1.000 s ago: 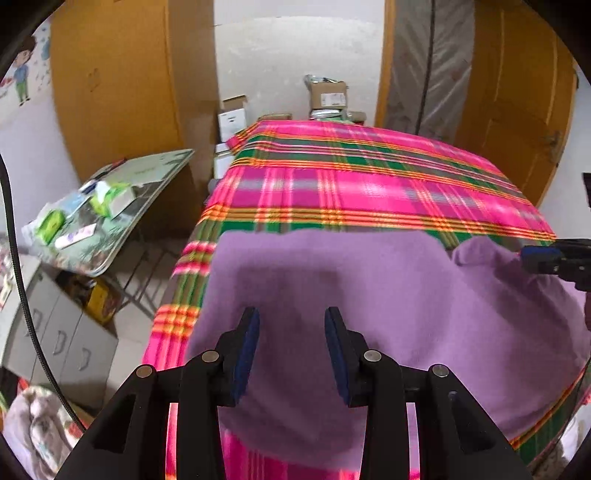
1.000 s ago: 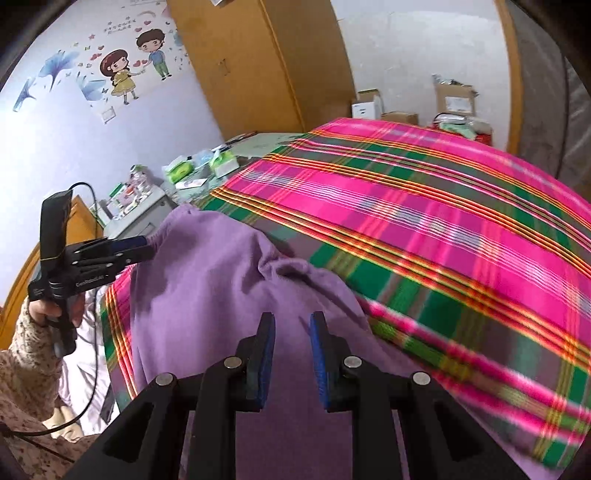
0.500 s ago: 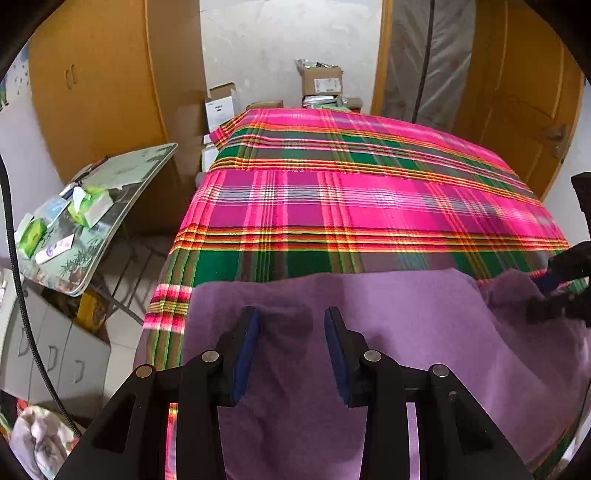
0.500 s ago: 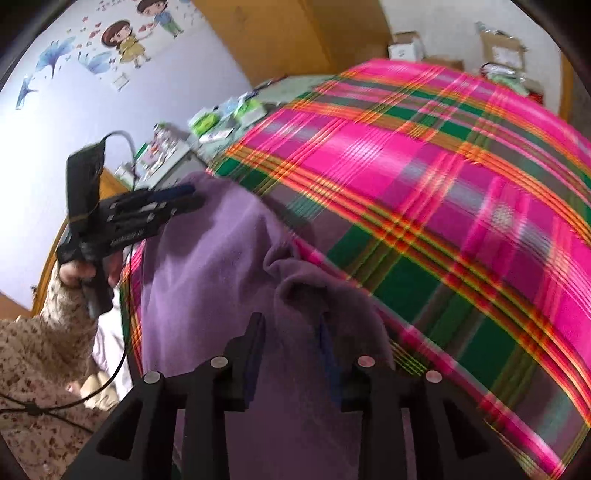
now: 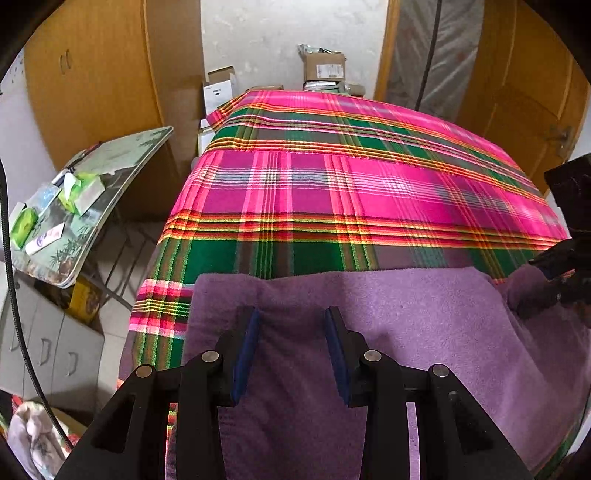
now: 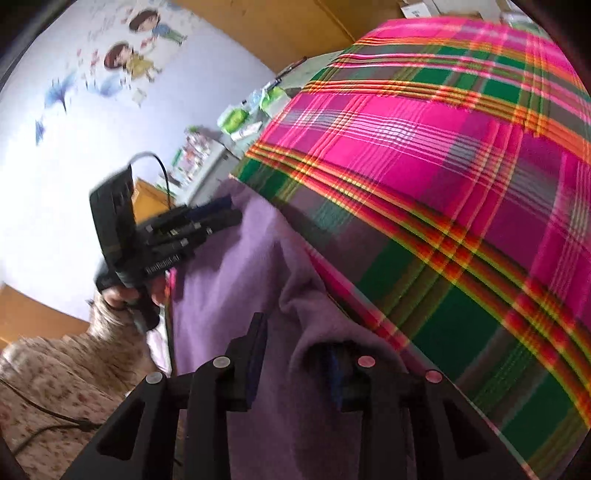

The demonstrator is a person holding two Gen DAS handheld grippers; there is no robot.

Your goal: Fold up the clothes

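Purple garment (image 5: 388, 332) lies at the near edge of the plaid bed cover (image 5: 332, 192), long axis along that edge, now pulled nearer than a second ago. Right gripper (image 6: 295, 354) has just been closing, a raised fold between its jaws; grip unclear. Left gripper (image 5: 291, 332) hangs released above the cloth; wooden wardrobes (image 5: 92, 85) behind.

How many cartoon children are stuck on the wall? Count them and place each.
2. On the lilac wall in the right wrist view: a figure in yellow, a figure in blue up-right of it. More may be hidden.
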